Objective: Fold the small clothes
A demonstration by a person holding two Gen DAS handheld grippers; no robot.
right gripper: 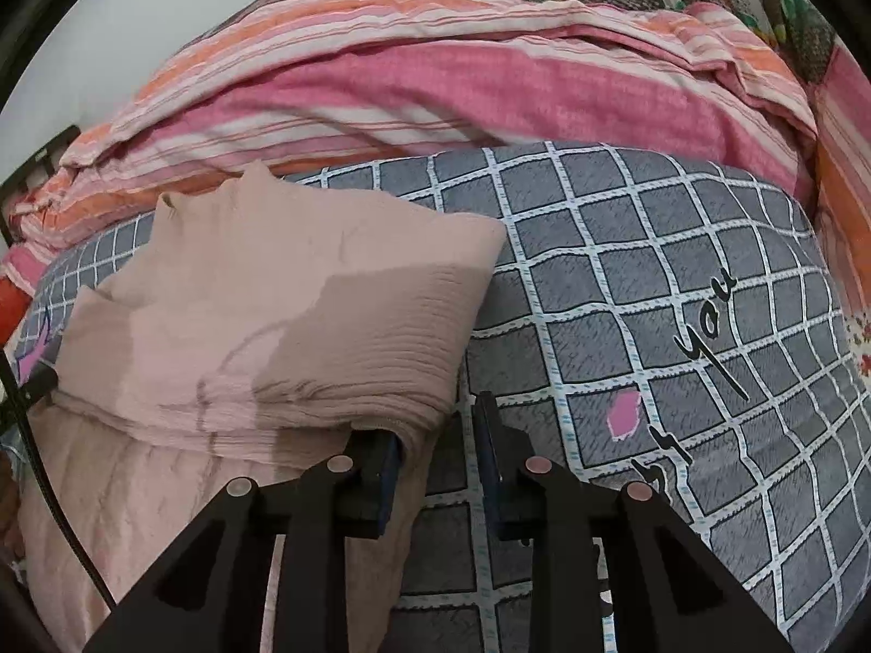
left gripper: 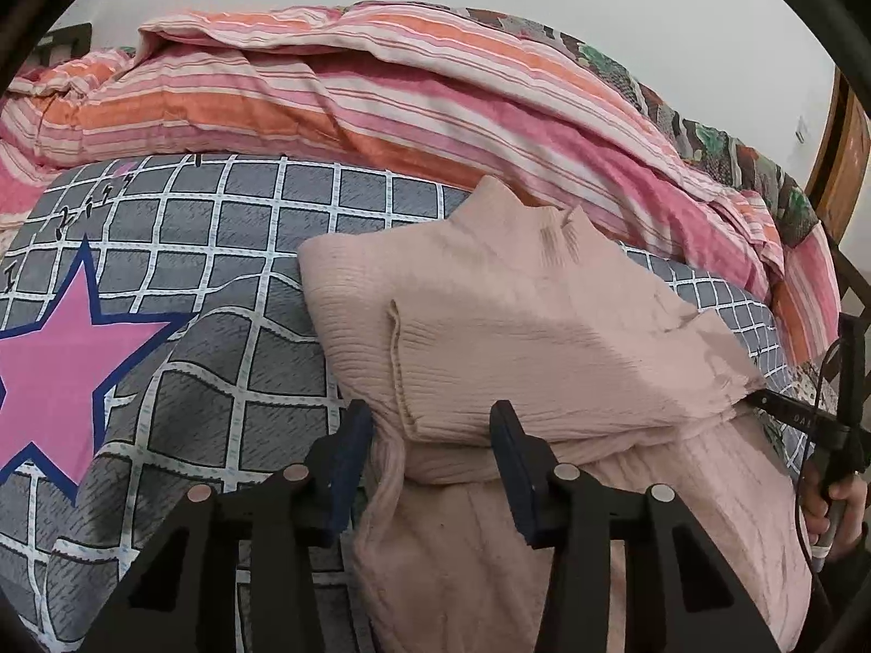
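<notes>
A pale pink knit garment (left gripper: 522,326) lies on the grey checked bedsheet (left gripper: 228,370), its far part folded over toward me. It also shows in the right wrist view (right gripper: 283,321). My left gripper (left gripper: 430,435) is open, its fingers standing either side of the folded layer's near left edge. My right gripper (right gripper: 441,424) is open at the fold's near right corner, with the left finger (right gripper: 381,462) touching the cloth and the right one over the sheet. The right gripper's tip also shows at the garment's right edge in the left wrist view (left gripper: 784,408).
A rumpled pink and orange striped quilt (left gripper: 381,87) is piled along the far side of the bed. A large pink star (left gripper: 60,370) is printed on the sheet at left. A wooden frame (left gripper: 838,163) stands at far right. A cable (right gripper: 49,495) hangs at the left.
</notes>
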